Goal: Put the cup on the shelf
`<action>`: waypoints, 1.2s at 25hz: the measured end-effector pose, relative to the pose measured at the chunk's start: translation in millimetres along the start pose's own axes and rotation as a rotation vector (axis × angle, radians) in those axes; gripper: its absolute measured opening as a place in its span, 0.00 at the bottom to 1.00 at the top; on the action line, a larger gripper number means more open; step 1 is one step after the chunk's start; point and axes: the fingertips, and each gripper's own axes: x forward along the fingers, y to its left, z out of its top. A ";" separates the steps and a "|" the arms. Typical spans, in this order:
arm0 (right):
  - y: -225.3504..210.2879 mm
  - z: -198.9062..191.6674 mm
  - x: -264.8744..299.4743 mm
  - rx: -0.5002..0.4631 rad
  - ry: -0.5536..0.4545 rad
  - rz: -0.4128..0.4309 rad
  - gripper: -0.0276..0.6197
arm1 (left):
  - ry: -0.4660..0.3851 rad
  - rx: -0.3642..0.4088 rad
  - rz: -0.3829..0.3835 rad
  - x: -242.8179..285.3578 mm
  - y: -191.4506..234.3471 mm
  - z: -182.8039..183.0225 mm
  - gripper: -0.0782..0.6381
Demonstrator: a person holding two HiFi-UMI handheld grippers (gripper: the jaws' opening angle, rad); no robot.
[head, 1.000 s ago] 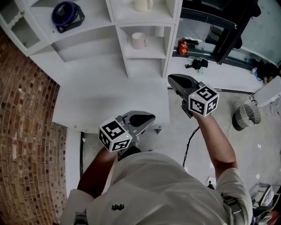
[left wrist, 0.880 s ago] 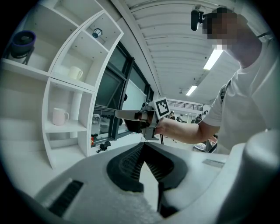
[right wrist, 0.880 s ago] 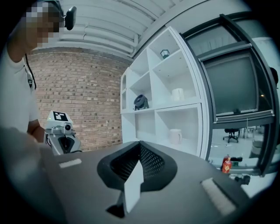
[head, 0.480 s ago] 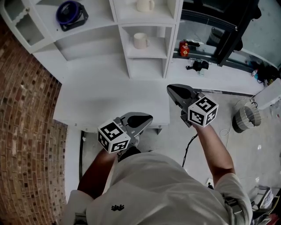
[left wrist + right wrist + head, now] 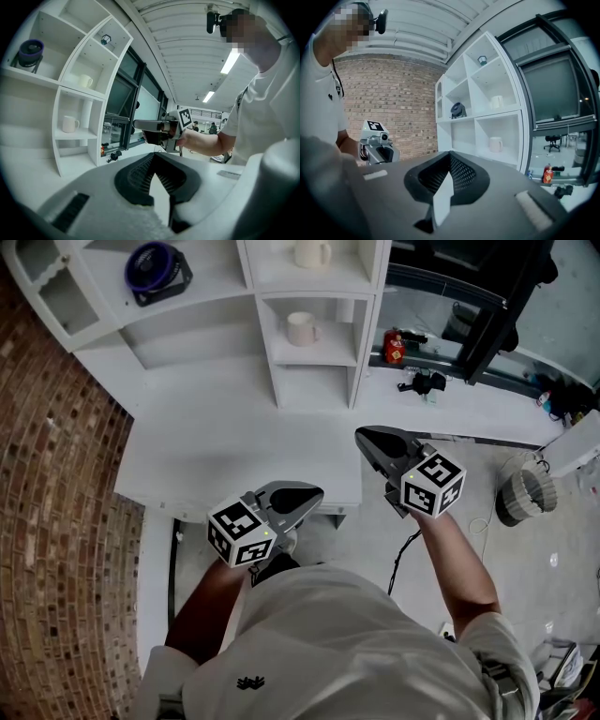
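- right gripper [image 5: 370, 437] has eased back from the shelf [image 5: 366, 315] over the last second; left gripper [image 5: 305, 495] has barely shifted, low over the table [image 5: 234, 446] edge
- both sets of fingers clenched, nothing between them
- cup [image 5: 301, 328] stands upright in the shelf's middle compartment, well apart from both grippers; second cup [image 5: 312, 252] in the compartment above
- neither cup has moved
- read: placement looks done, this is the retreat
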 end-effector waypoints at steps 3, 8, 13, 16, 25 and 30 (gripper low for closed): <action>2.0 0.0 -3.0 -0.003 0.001 0.002 0.06 | 0.003 -0.001 0.000 -0.3 -0.9 -1.2 0.12; 5.3 1.4 -7.4 -0.003 -0.003 0.003 0.06 | 0.002 -0.003 0.003 -1.4 -0.7 -1.0 0.12; 5.8 4.0 -8.3 -0.006 -0.008 0.008 0.06 | 0.001 -0.008 0.005 0.8 1.5 -1.1 0.12; 5.3 3.3 -9.6 -0.005 -0.007 0.007 0.06 | 0.002 -0.010 0.003 2.3 1.5 -1.3 0.12; 2.1 0.9 -9.4 -0.011 -0.003 0.003 0.06 | 0.006 -0.018 0.002 4.8 6.3 -2.7 0.12; -1.8 -0.1 -7.1 -0.006 -0.001 0.000 0.06 | 0.010 -0.022 -0.003 7.3 10.2 -3.8 0.12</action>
